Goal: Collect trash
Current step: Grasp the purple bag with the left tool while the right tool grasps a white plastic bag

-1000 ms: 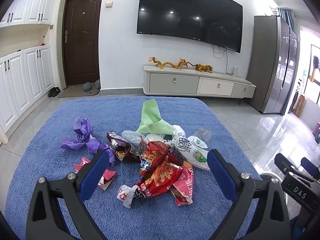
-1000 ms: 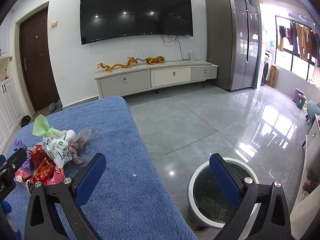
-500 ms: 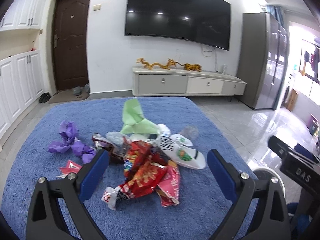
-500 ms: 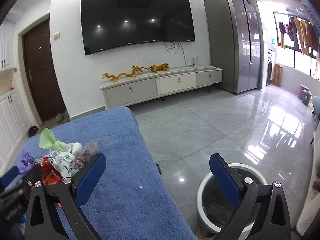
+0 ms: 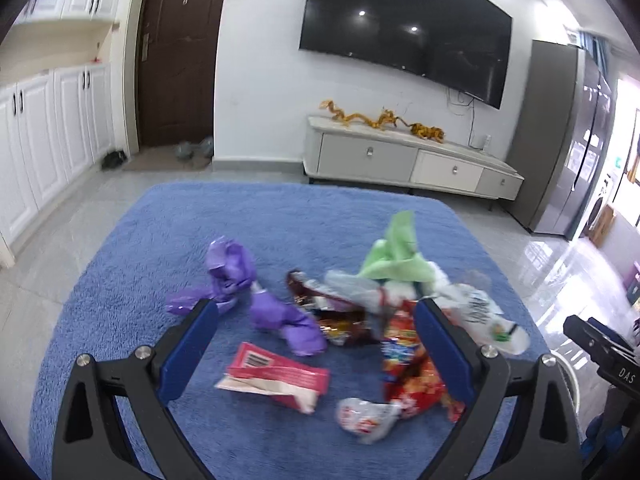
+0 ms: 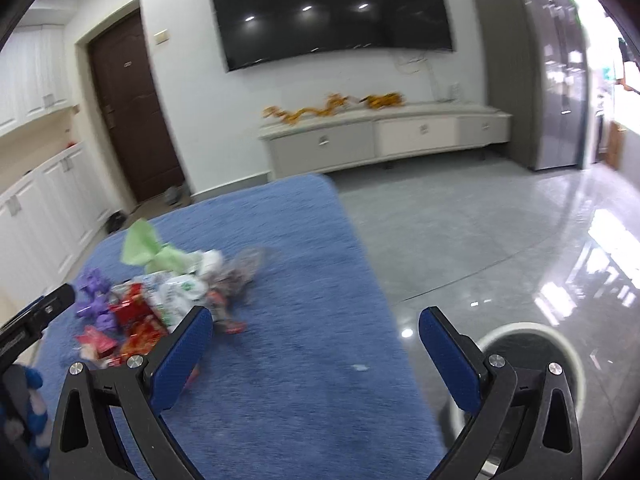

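A pile of trash lies on a blue rug [image 5: 280, 232]: purple crumpled wrap [image 5: 240, 276], a pink-red wrapper [image 5: 276, 378], a red snack bag [image 5: 408, 364], a green bag [image 5: 396, 256] and a white bag [image 5: 476, 312]. My left gripper [image 5: 316, 344] is open and hovers just above the pile's near side. My right gripper [image 6: 316, 344] is open and empty over the rug [image 6: 288, 320], right of the pile [image 6: 160, 292]. A white-rimmed trash bin [image 6: 532, 344] stands on the floor beside the rug's right edge.
A TV cabinet [image 5: 408, 160] with a wall TV above stands at the back. A grey fridge [image 5: 560, 136] is at the right, white cupboards [image 5: 48, 128] and a brown door [image 5: 176, 56] at the left. Glossy tiled floor [image 6: 480, 232] surrounds the rug.
My left gripper has swung left and come down closer to the pile, now facing the purple wrap and pink wrapper. My right gripper has turned left toward the rug; the bin sits further right.
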The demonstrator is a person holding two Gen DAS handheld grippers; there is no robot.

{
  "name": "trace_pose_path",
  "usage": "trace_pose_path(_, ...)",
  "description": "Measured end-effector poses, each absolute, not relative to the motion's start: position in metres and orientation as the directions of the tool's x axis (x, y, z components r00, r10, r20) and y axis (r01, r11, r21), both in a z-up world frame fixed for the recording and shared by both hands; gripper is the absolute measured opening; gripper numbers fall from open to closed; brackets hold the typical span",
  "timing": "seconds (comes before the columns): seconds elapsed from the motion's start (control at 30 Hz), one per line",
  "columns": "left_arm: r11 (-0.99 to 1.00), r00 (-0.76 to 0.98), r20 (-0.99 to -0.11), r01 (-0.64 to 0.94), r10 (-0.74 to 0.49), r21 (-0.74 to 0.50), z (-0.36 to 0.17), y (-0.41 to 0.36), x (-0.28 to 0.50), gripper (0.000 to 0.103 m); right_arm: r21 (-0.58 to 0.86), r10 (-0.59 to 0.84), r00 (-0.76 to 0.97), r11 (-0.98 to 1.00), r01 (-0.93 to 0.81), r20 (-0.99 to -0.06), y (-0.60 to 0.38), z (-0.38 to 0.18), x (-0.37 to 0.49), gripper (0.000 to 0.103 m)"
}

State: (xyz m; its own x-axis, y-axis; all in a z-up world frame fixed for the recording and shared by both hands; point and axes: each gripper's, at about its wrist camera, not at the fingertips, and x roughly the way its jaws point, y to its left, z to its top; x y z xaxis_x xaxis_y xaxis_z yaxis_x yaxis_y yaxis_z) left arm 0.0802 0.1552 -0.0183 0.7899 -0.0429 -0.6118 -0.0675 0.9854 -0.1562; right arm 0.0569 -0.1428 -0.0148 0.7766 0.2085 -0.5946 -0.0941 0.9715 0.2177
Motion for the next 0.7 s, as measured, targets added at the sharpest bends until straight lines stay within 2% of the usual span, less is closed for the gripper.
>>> trace_pose_path(0.07,0.98,0.769,-0.636,-0.071,-0.064,-0.184,-0.024,0.169,0.088,0.096,0.267,0.289,0.751,0.951,-0.155,-0.593,-0.134,-0.015,0.065,0.099)
trace_pose_path(0.2,0.963,0.724,-0.68,-0.086,-0.117,-0.256,-0.038,0.188,0.105,0.083,0.297,0.394,0.707,0.918,-0.264,-0.588,-0.11,-0.013,0.075,0.093)
trace_pose_path(0.3,0.956,0.698,-0.703,-0.094,-0.136,-0.278,-0.047,0.192,0.116,0.082,0.296,0.451,0.664,0.892,-0.34,-0.597,-0.087,-0.016,0.085,0.09)
trace_pose_path(0.33,0.954,0.692,-0.708,-0.096,-0.142,-0.285,-0.05,0.193,0.12,0.079,0.286,0.454,0.656,0.891,-0.353,-0.603,-0.08,-0.017,0.089,0.087)
trace_pose_path(0.47,0.951,0.681,-0.719,-0.11,-0.14,-0.289,-0.058,0.197,0.131,0.073,0.24,0.463,0.623,0.879,-0.411,-0.631,-0.052,-0.027,0.101,0.059)
trace_pose_path(0.57,0.942,0.667,-0.731,-0.136,-0.142,-0.307,-0.066,0.203,0.142,0.069,0.222,0.457,0.6,0.877,-0.425,-0.657,-0.041,-0.037,0.108,0.052)
trace_pose_path(0.63,0.929,0.646,-0.742,-0.137,-0.179,-0.343,-0.074,0.205,0.148,0.053,0.224,0.458,0.581,0.875,-0.43,-0.673,-0.037,-0.044,0.111,0.035)
trace_pose_path(0.7,0.932,0.64,-0.749,-0.141,-0.172,-0.335,-0.079,0.204,0.15,0.042,0.228,0.462,0.571,0.872,-0.434,-0.678,-0.04,-0.048,0.11,0.031)
